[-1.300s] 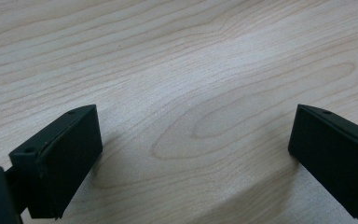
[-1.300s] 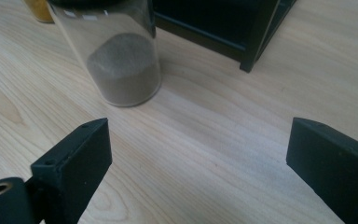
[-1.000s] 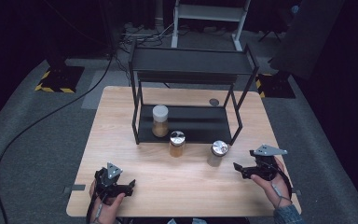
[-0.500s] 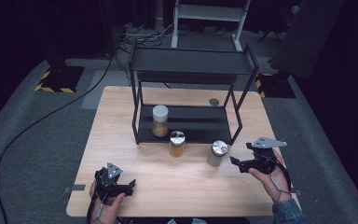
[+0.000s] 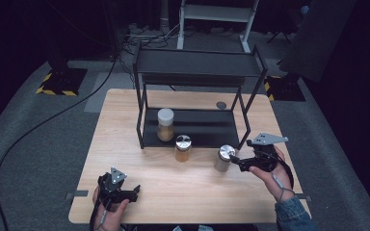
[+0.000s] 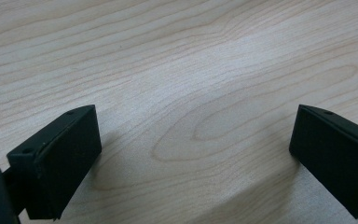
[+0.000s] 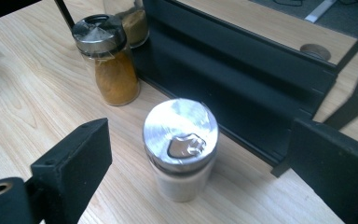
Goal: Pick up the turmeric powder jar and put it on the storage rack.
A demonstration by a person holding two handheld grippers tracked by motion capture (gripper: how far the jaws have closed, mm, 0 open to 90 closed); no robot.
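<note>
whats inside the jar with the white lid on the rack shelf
The white-lidded jar stands on the rack's lower shelf and holds a tan-brown powder filling roughly its lower half. The lid hides its top, and whether powder reaches right to the base cannot be told from here.

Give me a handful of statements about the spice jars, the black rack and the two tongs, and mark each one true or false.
1. The right tongs are open, with the pale-filled glass shaker jar with the silver lid ahead between their jaws. True.
2. The left tongs are shut on a jar. False: they are open over bare light wooden table.
3. The white-lidded glass jar of tan powder stands on the lower shelf of the black metal two-tier rack. True.
4. The silver-lidded glass jar of orange spice sits on the rack's top shelf. False: it stands on the table in front of the rack.
5. All three jars lie on their sides. False: all are upright.
</note>
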